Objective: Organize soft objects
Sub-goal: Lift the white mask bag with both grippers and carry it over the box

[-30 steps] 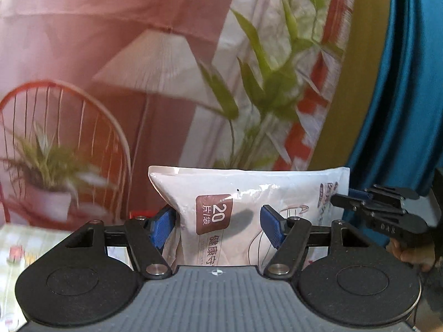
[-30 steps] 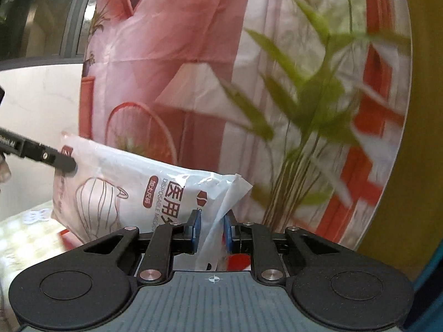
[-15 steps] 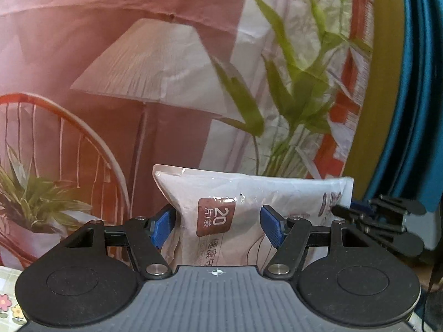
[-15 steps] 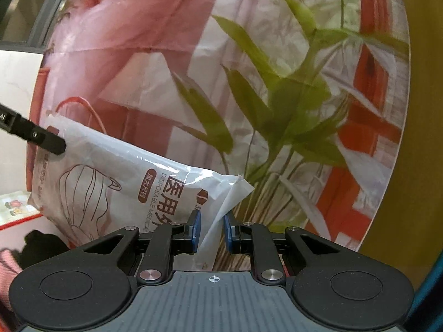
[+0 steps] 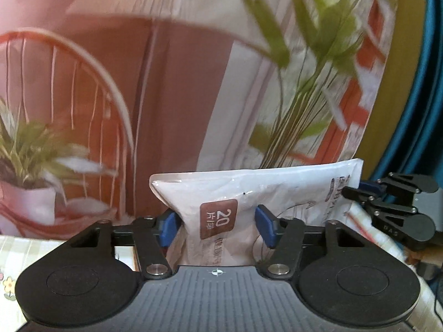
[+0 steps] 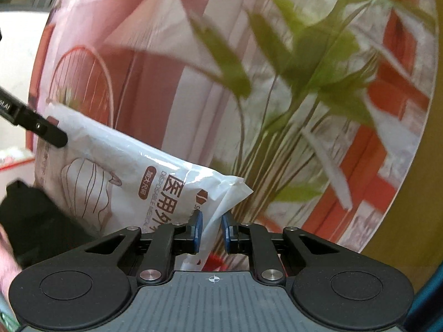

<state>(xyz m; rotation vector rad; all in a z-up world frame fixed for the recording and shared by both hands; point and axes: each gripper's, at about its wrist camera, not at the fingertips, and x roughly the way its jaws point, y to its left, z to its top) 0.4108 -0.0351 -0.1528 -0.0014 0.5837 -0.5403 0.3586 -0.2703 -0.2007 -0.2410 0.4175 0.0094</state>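
Note:
A white plastic pack of disposable face masks point(image 5: 249, 193) with brown labels hangs in the air between both grippers. My left gripper point(image 5: 217, 225) is shut on its puffy left end, the blue pads pressing both sides. My right gripper point(image 6: 211, 231) is shut on the flat sealed right edge of the mask pack point(image 6: 133, 177). The right gripper also shows at the right of the left wrist view point(image 5: 393, 204). A left gripper finger point(image 6: 36, 124) crosses the pack's far end in the right wrist view.
A printed backdrop point(image 5: 193, 69) with a lamp, a chair and green plants fills the view ahead. A blue curtain point(image 5: 423, 96) hangs at the right. A checked floral tablecloth point(image 5: 25, 254) lies low at the left. A dark soft item point(image 6: 30, 215) sits low left.
Both grippers have carried the mask pack closer to the printed backdrop, which looms larger now. The grips on the pack are unchanged.

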